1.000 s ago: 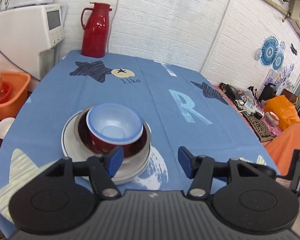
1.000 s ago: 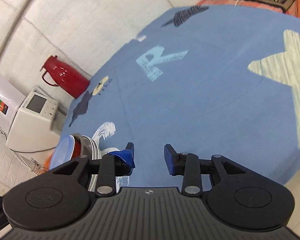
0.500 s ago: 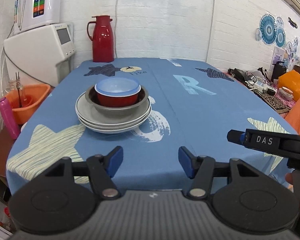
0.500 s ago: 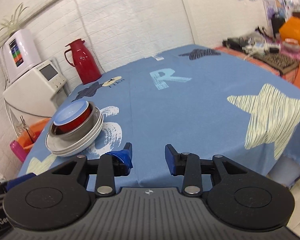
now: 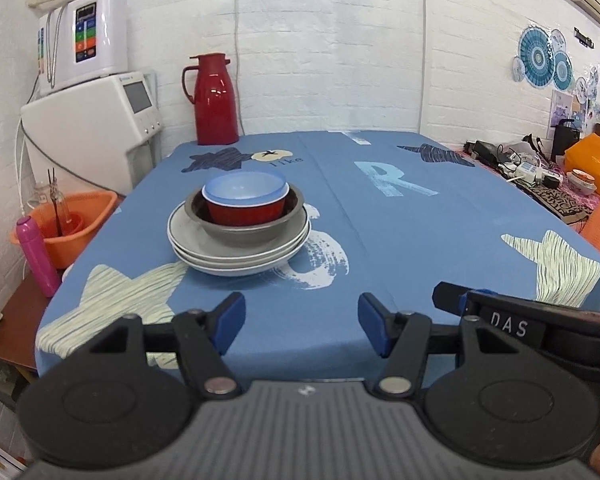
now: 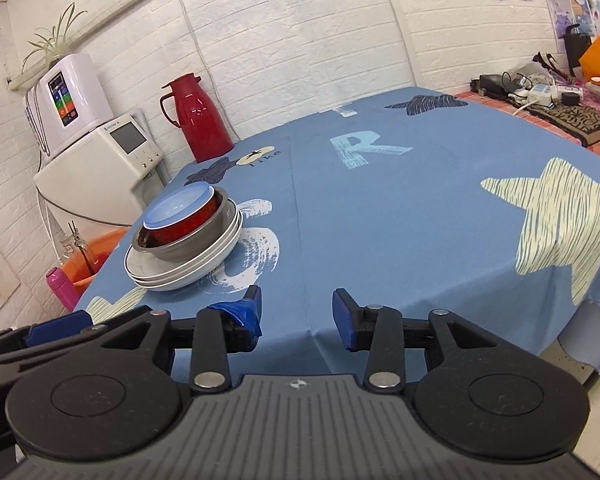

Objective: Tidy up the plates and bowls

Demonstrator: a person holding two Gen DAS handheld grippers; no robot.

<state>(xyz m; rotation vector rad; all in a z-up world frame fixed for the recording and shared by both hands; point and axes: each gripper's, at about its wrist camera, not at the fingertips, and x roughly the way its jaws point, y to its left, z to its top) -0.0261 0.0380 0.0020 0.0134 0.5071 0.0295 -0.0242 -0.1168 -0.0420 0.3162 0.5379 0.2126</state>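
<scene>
- Hovering off the near edge of the blue tablecloth (image 5: 440,232), well back from the dish stack; both tools empty, so looks like the sorting is done.
- Left gripper (image 5: 301,322): fingers spread wide, holding nothing.
- Right gripper (image 6: 296,316): also parted with nothing between, a bit narrower; blue tape wrapped on one finger.
- Dish stack sits well in front of the red thermos (image 5: 214,100): grey plates (image 5: 192,240) at the bottom, steel bowl (image 5: 256,230) on them, red bowl (image 5: 244,212) nested inside, pale blue bowl (image 5: 244,190) on top.
- Biggest at the bottom, smallest up top, probably so it nests steady and saves room.
</scene>
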